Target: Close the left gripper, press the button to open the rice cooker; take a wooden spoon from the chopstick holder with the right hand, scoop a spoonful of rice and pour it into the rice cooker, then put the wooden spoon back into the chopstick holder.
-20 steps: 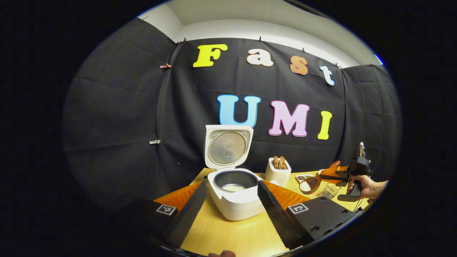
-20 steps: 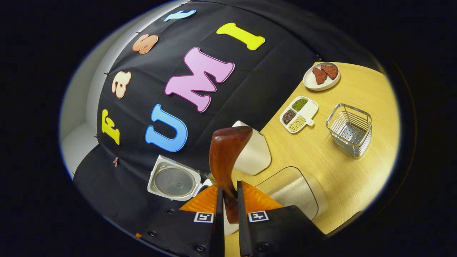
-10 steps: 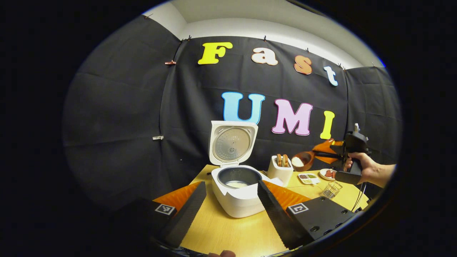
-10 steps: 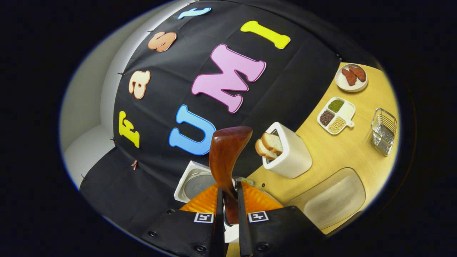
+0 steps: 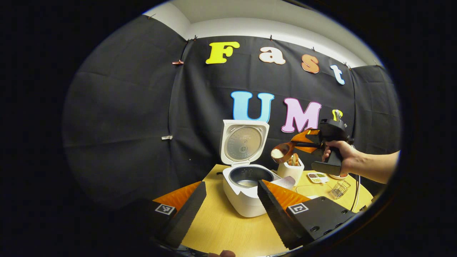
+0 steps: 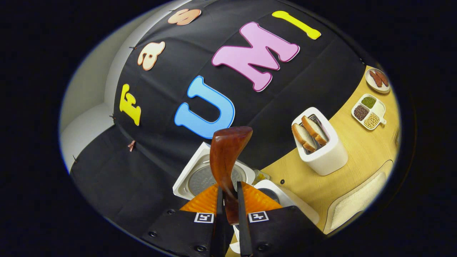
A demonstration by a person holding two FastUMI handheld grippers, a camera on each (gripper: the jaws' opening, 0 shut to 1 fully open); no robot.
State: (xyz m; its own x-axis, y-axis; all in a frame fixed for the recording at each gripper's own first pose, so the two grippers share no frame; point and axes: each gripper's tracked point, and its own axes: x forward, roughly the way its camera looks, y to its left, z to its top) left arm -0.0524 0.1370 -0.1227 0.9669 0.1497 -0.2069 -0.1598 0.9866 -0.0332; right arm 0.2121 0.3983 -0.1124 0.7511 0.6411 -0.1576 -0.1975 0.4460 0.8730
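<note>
Glossy wooden spoon — matt wood-grain table

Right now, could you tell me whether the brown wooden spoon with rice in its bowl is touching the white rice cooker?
Apart. The left gripper view shows the brown wooden spoon, held by the right gripper, in mid-air beside the white rice cooker's raised lid, with dark wall showing between them.

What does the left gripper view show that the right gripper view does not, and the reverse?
Left gripper view's own: the rice in the wooden spoon, the hand holding the right gripper, the open left gripper. Right gripper view's own: the spoon's underside, the toaster's bread seen from above. Shared: open rice cooker, toaster, divided dish.
</note>
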